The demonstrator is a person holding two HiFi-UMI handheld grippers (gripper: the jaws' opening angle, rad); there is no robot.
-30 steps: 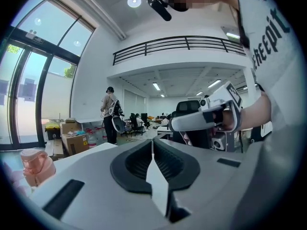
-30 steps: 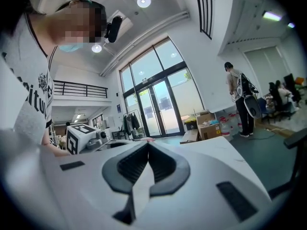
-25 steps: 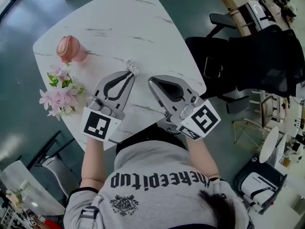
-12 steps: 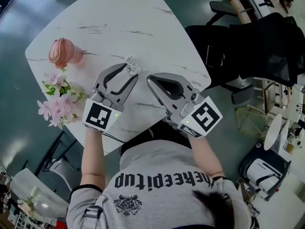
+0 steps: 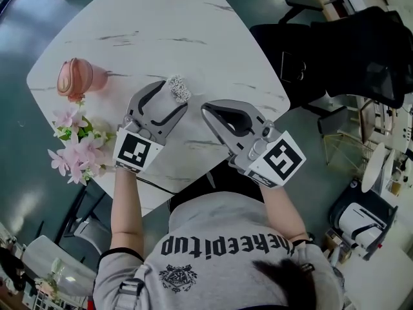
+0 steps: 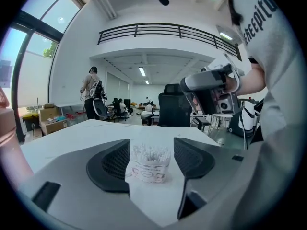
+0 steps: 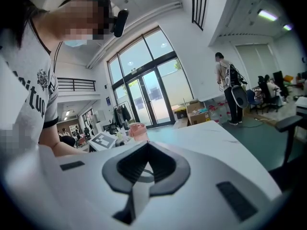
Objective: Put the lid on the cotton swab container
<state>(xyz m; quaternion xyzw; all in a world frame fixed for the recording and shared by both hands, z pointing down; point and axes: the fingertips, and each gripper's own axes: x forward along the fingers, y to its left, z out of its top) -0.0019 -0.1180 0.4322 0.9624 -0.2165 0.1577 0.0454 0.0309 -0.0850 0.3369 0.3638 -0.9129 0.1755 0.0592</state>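
head view shows the small round clear plastic cotton swab container (image 5: 179, 89), packed with white swabs and with no lid on it, standing upright on the white marble-pattern table (image 5: 193, 31), a little left of the middle of the near part. the left gripper (image 5: 166, 99) lies low over the table with this container at the far end of its jaws, close to the tip on the right. in the left gripper view the container (image 6: 151, 163) stands between the two dark ribbed pads (image 6: 110, 164). the jaws have just been opening and stand wide apart, and the pads do not press on the container.

right of it, well apart from the container, is the right gripper (image 5: 205, 108), also low over the table and pointing to the far left. in the right gripper view its jaws are together at the tips (image 7: 144, 147). a thin pale curved edge shows in the gap behind the tips, and i cannot tell what it is.

at the far left edge of the table stands a pink plastic cup with a lid (image 5: 74, 77). nearer on the left edge is a bunch of pale pink flowers with green leaves (image 5: 77, 144). a black office chair (image 5: 335, 50) stands on the floor at the right of the table.
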